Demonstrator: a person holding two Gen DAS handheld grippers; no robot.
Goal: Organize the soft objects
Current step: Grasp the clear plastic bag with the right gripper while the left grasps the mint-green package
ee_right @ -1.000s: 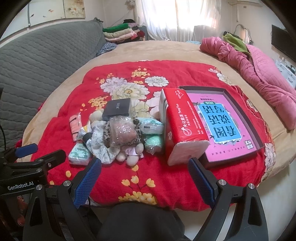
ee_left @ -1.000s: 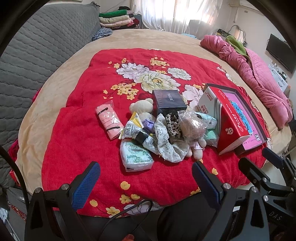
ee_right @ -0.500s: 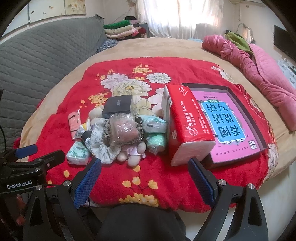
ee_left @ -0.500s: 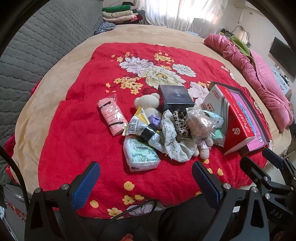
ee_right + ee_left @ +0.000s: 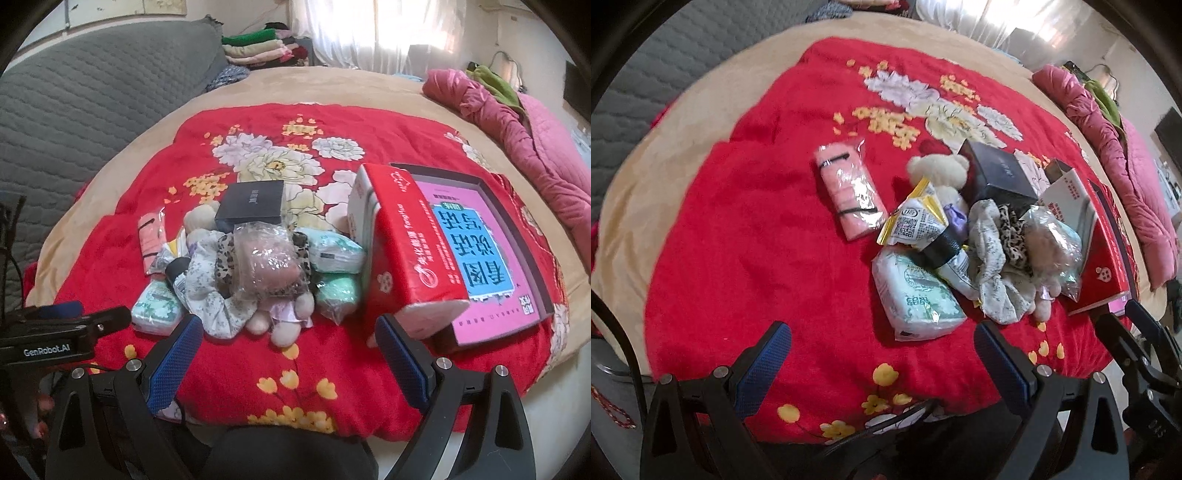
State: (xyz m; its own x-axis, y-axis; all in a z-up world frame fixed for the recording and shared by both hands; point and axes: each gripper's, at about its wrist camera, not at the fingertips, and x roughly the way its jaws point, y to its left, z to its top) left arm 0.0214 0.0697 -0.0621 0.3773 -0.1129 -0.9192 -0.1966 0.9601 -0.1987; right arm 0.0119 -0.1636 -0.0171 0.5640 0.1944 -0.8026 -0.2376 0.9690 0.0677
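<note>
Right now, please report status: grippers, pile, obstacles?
Left hand-held gripper open, empty. Right hand-held gripper open, empty. Pile untouched on red blanket. Tissue box crowds its right side.

A bed (image 5: 388,85) with a tan cover carries a red floral blanket (image 5: 757,240) spread across its middle. On the blanket, toward the near edge, lies a heap: a pink wrapped packet (image 5: 849,195) apart on the left, a green tissue pack (image 5: 916,295), a pale plush toy (image 5: 938,170), a black box (image 5: 1001,177) and floral cloth (image 5: 210,299). A red tissue pack (image 5: 410,251) leans on a pink book box (image 5: 484,258) near the right edge. A pink quilt (image 5: 517,114) lies bunched along the far right edge.
</note>
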